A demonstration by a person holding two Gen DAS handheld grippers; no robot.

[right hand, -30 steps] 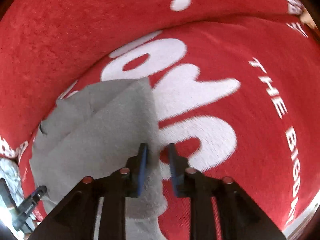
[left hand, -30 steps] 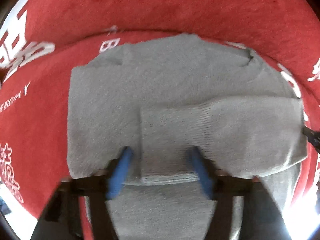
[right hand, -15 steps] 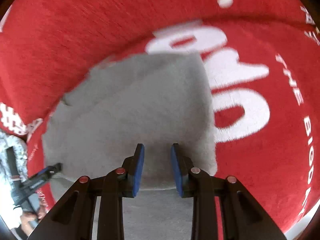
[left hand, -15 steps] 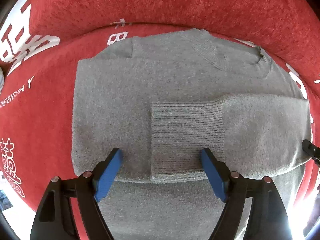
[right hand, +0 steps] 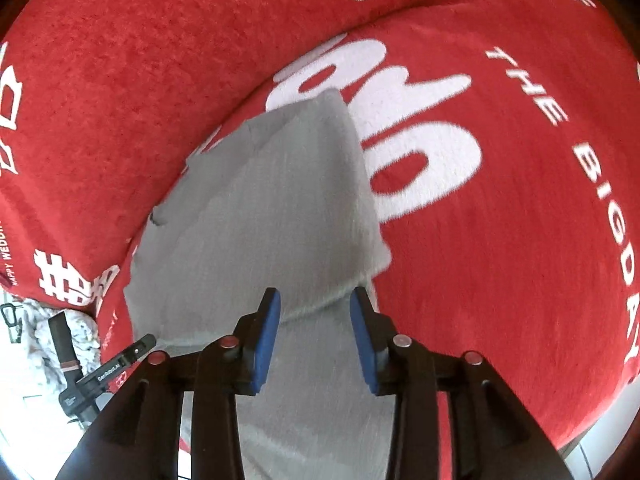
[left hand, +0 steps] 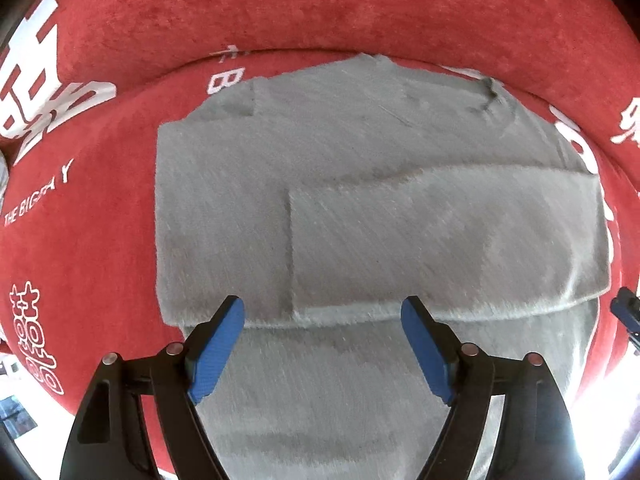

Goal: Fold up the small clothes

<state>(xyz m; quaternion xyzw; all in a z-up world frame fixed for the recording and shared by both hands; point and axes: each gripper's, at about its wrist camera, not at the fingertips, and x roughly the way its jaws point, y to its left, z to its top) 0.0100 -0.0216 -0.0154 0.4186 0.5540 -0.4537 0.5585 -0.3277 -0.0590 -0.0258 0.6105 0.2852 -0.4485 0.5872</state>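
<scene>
A grey knitted sweater (left hand: pixel 340 200) lies flat on a red couch cover, its sleeve (left hand: pixel 440 248) folded across the body with the cuff ending near the middle. My left gripper (left hand: pixel 322 316) is open and empty, hovering over the sweater's lower part just below the folded sleeve. In the right wrist view the same sweater (right hand: pixel 260 220) shows from its right side. My right gripper (right hand: pixel 314 304) is open and empty above the sweater's right fold edge. The tip of the right gripper shows at the right edge of the left view (left hand: pixel 626 312).
The red cover (right hand: pixel 500 240) has large white lettering and rises into a backrest (left hand: pixel 320 8) behind the sweater. A crumpled white cloth (right hand: pixel 52 328) lies off the cover at the left. The left gripper's body (right hand: pixel 104 372) shows at lower left.
Both grippers opened wider and pulled back from the sweater. The right gripper, shut at the sweater's edge one second ago, has let go and now sits over the fold.
</scene>
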